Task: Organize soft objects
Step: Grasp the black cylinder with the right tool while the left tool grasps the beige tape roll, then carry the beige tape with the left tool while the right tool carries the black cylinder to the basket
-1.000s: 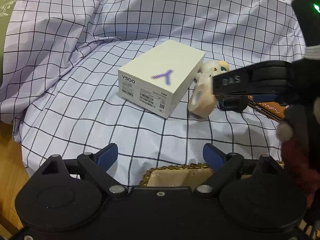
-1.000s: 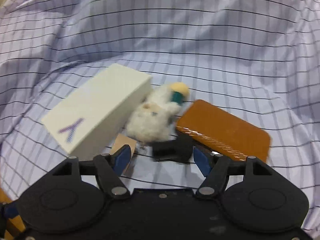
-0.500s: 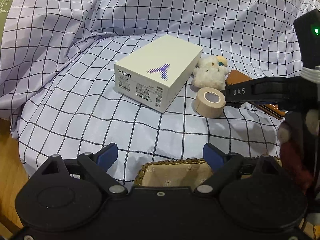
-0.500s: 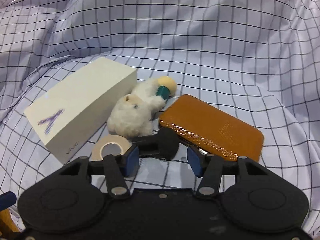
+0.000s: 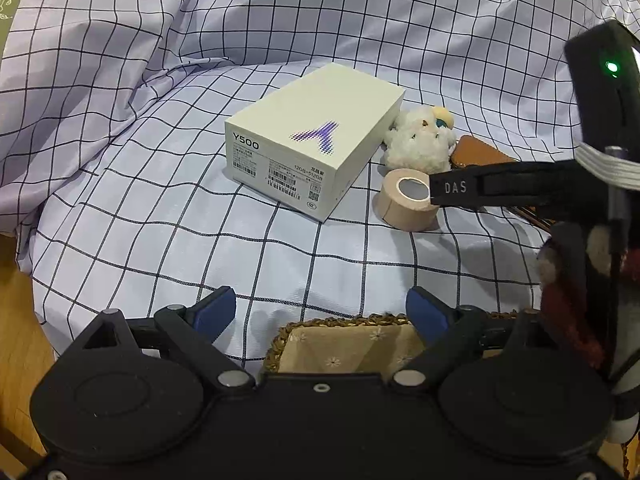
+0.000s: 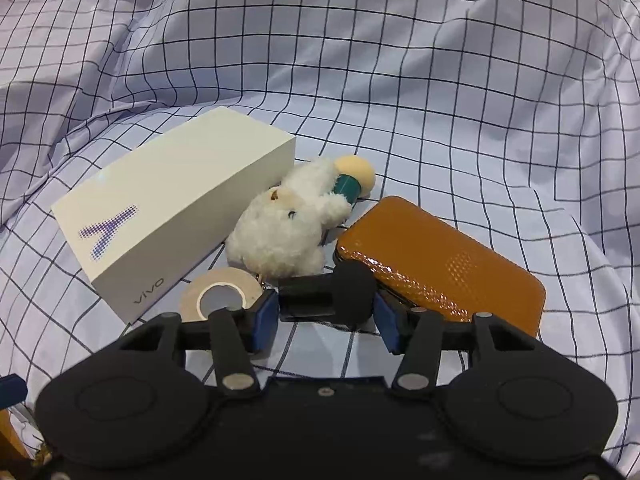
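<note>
A white plush toy (image 6: 284, 228) lies on the checked cloth between a white phone box (image 6: 172, 204) and an orange case (image 6: 440, 264). It also shows in the left wrist view (image 5: 420, 142). A black object (image 6: 328, 296) sits between the pads of my right gripper (image 6: 326, 316), which has narrowed around it; whether the pads touch it is unclear. My left gripper (image 5: 320, 312) is open and empty over a woven basket (image 5: 348, 344) with a flowered lining. The right gripper's finger (image 5: 500, 190) reaches in from the right.
A beige tape roll (image 5: 408, 200) stands by the box's near corner, also in the right wrist view (image 6: 220, 296). The phone box (image 5: 316, 144) sits mid-cloth. The rumpled checked cloth (image 5: 160, 80) rises behind. A wooden floor (image 5: 16, 320) shows at the left.
My right gripper has moved in toward the black object and its jaws have narrowed around it. The tape roll came to rest by the box. The left gripper has barely moved.
</note>
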Tool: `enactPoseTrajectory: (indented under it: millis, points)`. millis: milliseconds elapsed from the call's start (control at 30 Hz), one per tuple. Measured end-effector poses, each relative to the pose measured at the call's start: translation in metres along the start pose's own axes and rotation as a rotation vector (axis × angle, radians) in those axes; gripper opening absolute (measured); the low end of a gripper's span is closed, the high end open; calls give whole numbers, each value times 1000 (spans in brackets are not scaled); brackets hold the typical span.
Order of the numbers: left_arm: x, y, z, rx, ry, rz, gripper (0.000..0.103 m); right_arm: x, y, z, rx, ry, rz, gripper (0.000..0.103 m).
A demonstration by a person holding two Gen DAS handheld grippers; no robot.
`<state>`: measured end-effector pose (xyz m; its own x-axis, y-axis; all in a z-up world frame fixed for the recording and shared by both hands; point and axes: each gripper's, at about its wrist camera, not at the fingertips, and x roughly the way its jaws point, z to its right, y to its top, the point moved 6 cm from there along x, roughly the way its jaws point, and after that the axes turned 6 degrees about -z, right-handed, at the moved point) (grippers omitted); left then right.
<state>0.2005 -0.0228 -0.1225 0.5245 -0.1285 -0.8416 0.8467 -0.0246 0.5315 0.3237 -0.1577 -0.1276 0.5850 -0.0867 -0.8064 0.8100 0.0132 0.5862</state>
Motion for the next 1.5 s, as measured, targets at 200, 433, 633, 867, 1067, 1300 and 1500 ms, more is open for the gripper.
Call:
enactPoseTrajectory:
  millis: [200,433,633,867,1067,1300,1500]
  points:
    - [-1,8,6,13,-10,7,89,-23,-8,17,62,-3,20,51]
    - [0,26,27,59,-46,21,89,-43,-32,48,196,-17,6,52]
    - [11,42,48,100,-65,19,88,-49,-44,69,272,-28,4,52]
    - [30,55,65,142,-74,-14,79,-46,-49,87,326,-23,0,52]
    - [55,61,69,132,-79,-74,70,-44,-50,92,358,-2,-5,52]
    - [69,65,69,113,-63,-88,58,-43,-52,94,365,10,-4,52]
    - [65,63,68,115,-70,-81,47,-45,-53,93,361,3,1,52]
